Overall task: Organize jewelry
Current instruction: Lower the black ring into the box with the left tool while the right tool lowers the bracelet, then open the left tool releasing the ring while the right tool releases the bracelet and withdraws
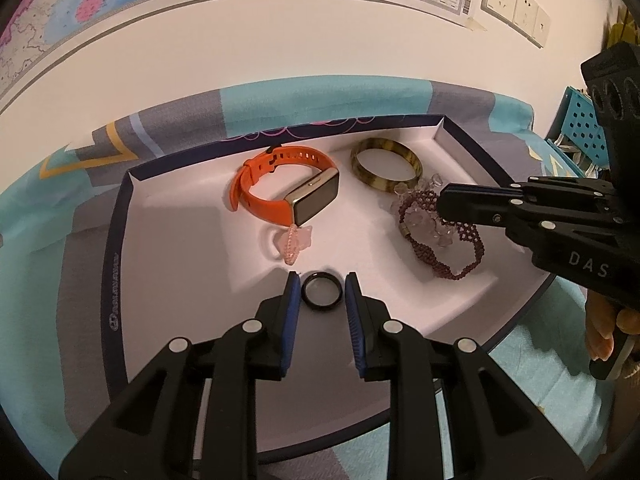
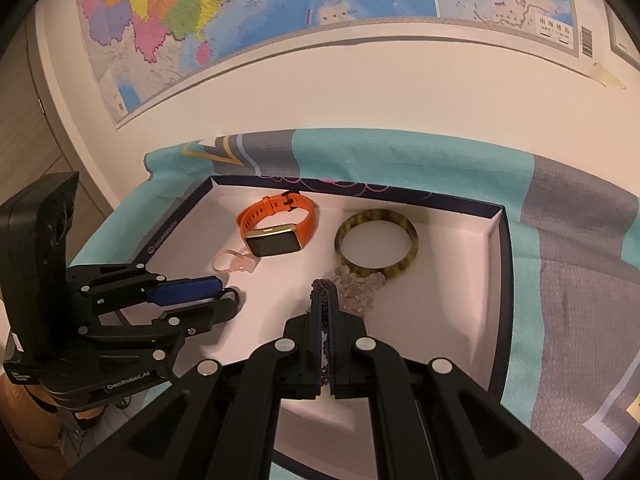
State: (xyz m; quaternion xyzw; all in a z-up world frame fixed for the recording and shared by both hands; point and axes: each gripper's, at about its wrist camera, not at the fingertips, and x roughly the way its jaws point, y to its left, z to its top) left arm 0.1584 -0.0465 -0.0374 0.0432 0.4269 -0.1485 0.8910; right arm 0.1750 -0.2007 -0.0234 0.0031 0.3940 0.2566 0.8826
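Observation:
A white tray (image 1: 192, 232) with a dark blue rim holds the jewelry. My left gripper (image 1: 322, 280) is open, its blue pads on either side of a black ring (image 1: 322, 289) lying on the tray floor. My right gripper (image 2: 325, 294) is shut on a purple beaded bracelet (image 1: 452, 256) with clear crystal beads (image 2: 358, 290). An orange-strapped watch (image 1: 280, 190), a pink charm ring (image 1: 294, 242) and a mottled green-brown bangle (image 1: 386, 165) lie further back. The right gripper also shows in the left wrist view (image 1: 442, 200), and the left gripper in the right wrist view (image 2: 230, 298).
The tray sits on a teal and grey patterned cloth (image 1: 280, 92). A white wall with a map (image 2: 240, 8) stands behind. Wall sockets (image 1: 516, 4) and a teal perforated basket (image 1: 580, 128) are at the right.

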